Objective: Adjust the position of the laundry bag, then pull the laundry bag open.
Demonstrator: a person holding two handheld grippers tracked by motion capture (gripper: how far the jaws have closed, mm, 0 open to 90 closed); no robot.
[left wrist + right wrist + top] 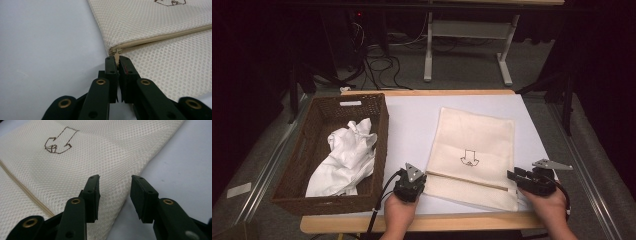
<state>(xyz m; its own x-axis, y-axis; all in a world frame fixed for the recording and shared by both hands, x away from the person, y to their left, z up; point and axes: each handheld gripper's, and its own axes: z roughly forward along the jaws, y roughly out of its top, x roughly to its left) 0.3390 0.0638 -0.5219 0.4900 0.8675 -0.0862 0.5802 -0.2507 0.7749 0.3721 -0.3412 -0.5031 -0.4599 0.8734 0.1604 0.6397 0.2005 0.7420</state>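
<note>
Hands come in at the near edge of the tabletop point(412, 107), one hand-held gripper in each. The left hand-held gripper point(117, 60) is pinched tight on the little zipper pull point(117, 53) at the near left corner of the mesh bag point(474, 150). The right hand-held gripper point(115, 186) has its jaws apart. They hang over the bag's right edge and are not squeezing the cloth yet.

The bag lies flat in the middle of the tabletop. Its zipper point(160, 37) looks shut all the way across, so the opening work seems only just begun. I think the right side must first hold the bag steady, then the pull can slide along.

Farther off to the left sits a brown basket point(302, 165) with white clothes point(344, 157) in it. They look like they go into the bag later.
</note>
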